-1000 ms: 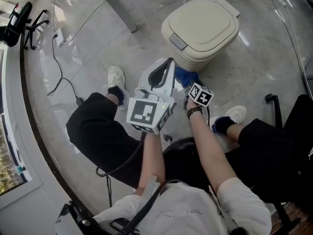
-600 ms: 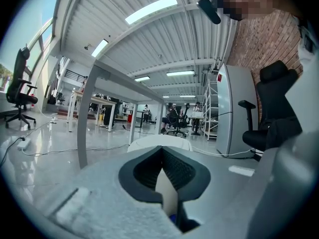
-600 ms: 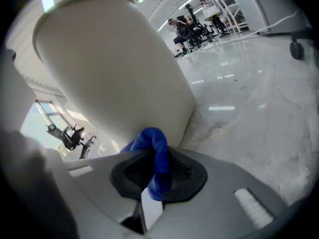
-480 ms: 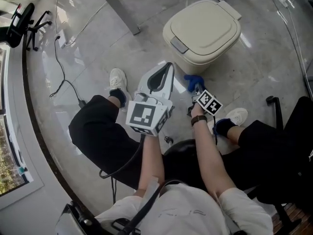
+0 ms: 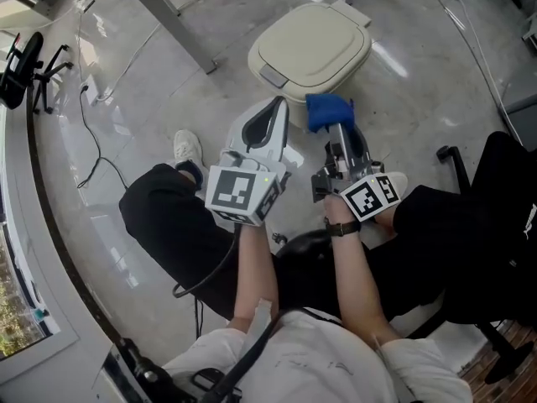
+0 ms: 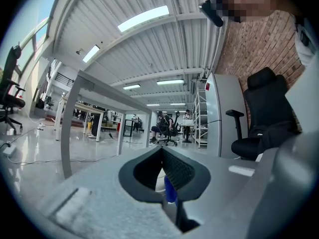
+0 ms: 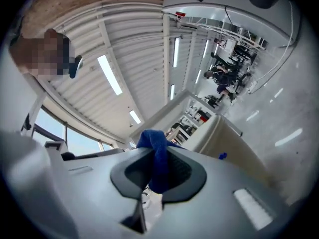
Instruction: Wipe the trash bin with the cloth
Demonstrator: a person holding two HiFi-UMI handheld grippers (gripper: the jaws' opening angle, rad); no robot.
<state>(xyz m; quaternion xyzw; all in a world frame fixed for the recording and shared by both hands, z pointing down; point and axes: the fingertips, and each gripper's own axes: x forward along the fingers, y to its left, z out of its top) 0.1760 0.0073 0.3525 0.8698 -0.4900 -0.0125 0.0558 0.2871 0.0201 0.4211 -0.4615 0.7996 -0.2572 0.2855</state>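
Right hand-held gripper [image 7: 158, 169] clamps the cloth [image 5: 328, 112] by a bunched fold. Left hand-held gripper [image 6: 163, 159] is closed and empty. The cloth looks soft and light, and should conform to the bin [image 5: 310, 44].

The bin [image 5: 315, 44] is seen as smooth cream plastic with a faint sheen. The cloth [image 5: 327, 110] is seen as soft, fuzzy blue fabric. The floor [image 5: 126, 99] is seen as polished, glossy, marbled grey.

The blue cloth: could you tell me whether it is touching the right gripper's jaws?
Touching. The right gripper view shows the right gripper shut on the blue cloth.
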